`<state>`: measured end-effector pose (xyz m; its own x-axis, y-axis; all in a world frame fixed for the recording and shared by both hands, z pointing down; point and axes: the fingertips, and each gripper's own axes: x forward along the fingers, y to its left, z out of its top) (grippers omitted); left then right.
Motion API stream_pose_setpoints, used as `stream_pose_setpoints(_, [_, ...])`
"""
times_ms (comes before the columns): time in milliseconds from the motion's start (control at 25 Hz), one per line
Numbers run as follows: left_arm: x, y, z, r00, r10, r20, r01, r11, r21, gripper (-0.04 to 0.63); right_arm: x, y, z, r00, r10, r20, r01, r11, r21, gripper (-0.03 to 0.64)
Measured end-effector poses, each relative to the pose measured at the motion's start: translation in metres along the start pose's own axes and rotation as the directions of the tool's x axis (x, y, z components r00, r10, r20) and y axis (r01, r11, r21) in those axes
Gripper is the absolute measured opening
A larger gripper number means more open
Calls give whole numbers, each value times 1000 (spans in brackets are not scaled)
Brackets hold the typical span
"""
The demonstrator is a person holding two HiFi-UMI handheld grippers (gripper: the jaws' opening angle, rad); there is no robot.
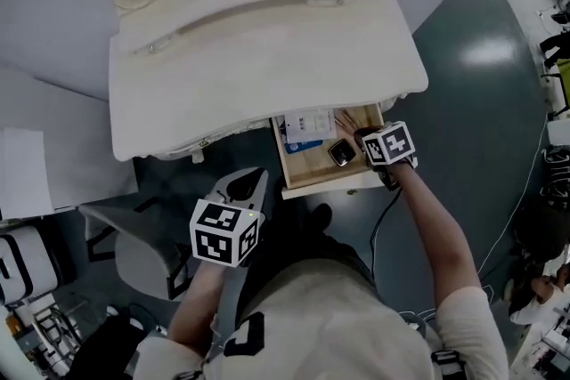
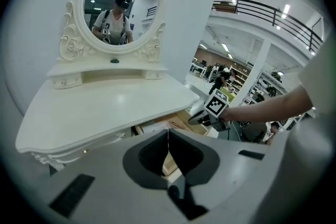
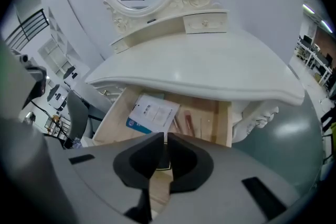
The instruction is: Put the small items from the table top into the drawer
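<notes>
Right gripper, jaws together on nothing, hangs over the open drawer. The white packet lies inside at its 11 o'clock. Left gripper is likewise closed and empty. Table top looks bare, so lift clear without snagging the contents.

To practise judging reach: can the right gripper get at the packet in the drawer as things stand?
Probably yes. The drawer is open, the packet lies uncovered in it, and the right gripper hangs just above, pointing down. Its jaws are shut, so they would need to open first.
</notes>
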<state>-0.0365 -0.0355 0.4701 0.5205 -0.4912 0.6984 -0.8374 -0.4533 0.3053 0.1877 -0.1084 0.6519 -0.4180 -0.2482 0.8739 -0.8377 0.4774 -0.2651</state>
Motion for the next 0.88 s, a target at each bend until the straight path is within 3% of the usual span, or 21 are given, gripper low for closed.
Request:
stream_pose_setpoints(280, [-25, -27, 17, 997, 39, 73, -42, 998, 45, 57, -36, 16, 6, 996, 48, 73, -44, 997, -60, 41])
stream_pose_setpoints(520, [-47, -53, 12, 993, 67, 101, -74, 995, 69, 57, -69, 28, 22, 983, 91, 161, -80, 994, -76, 41])
stream_pose_setpoints(880, [-72, -84, 5, 982, 117, 145, -130, 988, 84, 57, -103, 66, 44, 956, 177, 235, -132, 972, -192, 41])
